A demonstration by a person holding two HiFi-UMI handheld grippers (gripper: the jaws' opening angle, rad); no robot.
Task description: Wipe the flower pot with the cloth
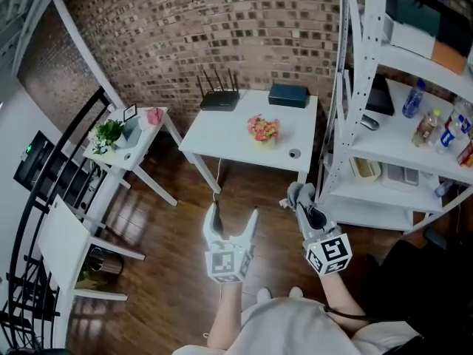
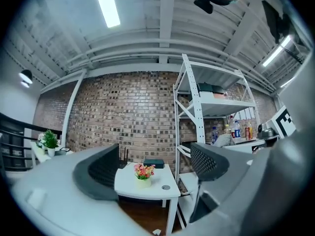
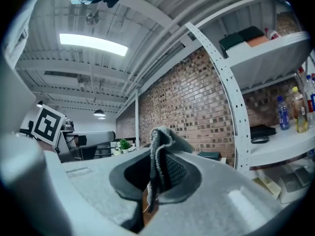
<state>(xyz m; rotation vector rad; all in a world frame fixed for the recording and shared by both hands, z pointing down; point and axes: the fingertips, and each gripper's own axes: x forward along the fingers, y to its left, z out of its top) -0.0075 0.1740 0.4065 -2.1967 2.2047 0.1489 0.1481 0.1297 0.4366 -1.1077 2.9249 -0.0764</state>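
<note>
Ok, both grippers are held level over the dark wooden floor (image 1: 170, 228), in front of the white rectangular table (image 1: 222, 135). The left gripper (image 1: 233, 211) has its jaws spread with nothing between the pads; the table and pot show through the gap in the left gripper view. The right gripper (image 1: 303, 202) is pinching the grey knitted cloth (image 3: 160, 146): a fold sticks up above the pads and the rest hangs between them.

The small pale flower pot with pink and orange flowers (image 1: 264, 132) stands upright on the table, right of centre, well apart from both grippers. A black router with upright antennas (image 1: 219, 98) and a dark flat box (image 1: 288, 95) sit at the table's far edge by the red brick wall (image 1: 222, 28). A small round grey disc (image 1: 295, 153) lies near the front right corner.

A white metal shelf rack (image 1: 353, 124) with plastic bottles (image 1: 425, 128) stands just right of the table. A smaller white side table (image 1: 144, 150) with a green potted plant (image 1: 109, 133) is off to the left.
</note>
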